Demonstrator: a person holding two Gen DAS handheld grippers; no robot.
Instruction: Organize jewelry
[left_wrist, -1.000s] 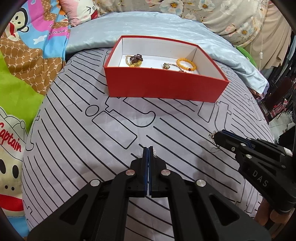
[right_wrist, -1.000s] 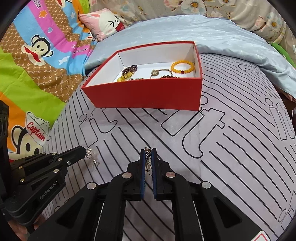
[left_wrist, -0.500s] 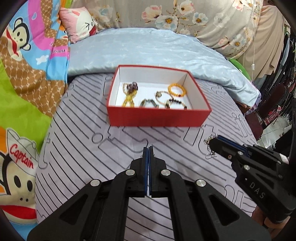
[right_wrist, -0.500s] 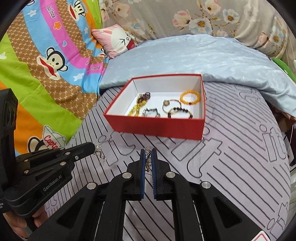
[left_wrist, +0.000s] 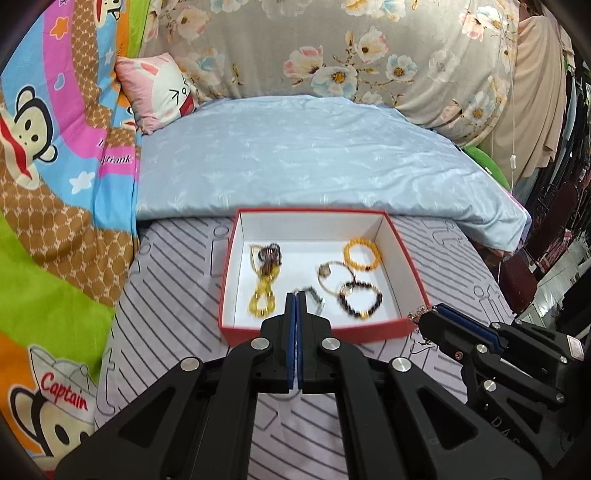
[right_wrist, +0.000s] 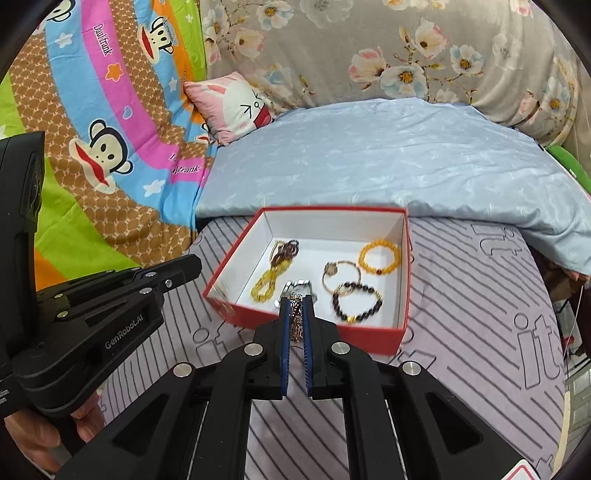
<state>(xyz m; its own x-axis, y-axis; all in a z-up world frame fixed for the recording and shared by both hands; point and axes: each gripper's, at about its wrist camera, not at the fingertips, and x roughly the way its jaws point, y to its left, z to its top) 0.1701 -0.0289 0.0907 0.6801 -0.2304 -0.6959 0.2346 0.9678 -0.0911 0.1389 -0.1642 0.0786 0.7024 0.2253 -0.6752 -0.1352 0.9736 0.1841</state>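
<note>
Ahead, red box (left_wrist: 325, 329) holds bracelets; left jaws shut empty, right jaws pinch chain (right_wrist: 295, 317); blue pillow (left_wrist: 314, 155) behind.

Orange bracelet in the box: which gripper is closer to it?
Right. The right gripper, holding a chain, is by the box's front right corner; the left gripper is outside its left wall.

Black angular tongs (left_wrist: 296, 295), blue pads, silver screws, white "GenRobot.AI" lettering

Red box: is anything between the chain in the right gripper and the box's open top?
Nothing visible. The right gripper holds the chain at the near wall of the red box; the box is lidless, with bare floor near that wall.
</note>
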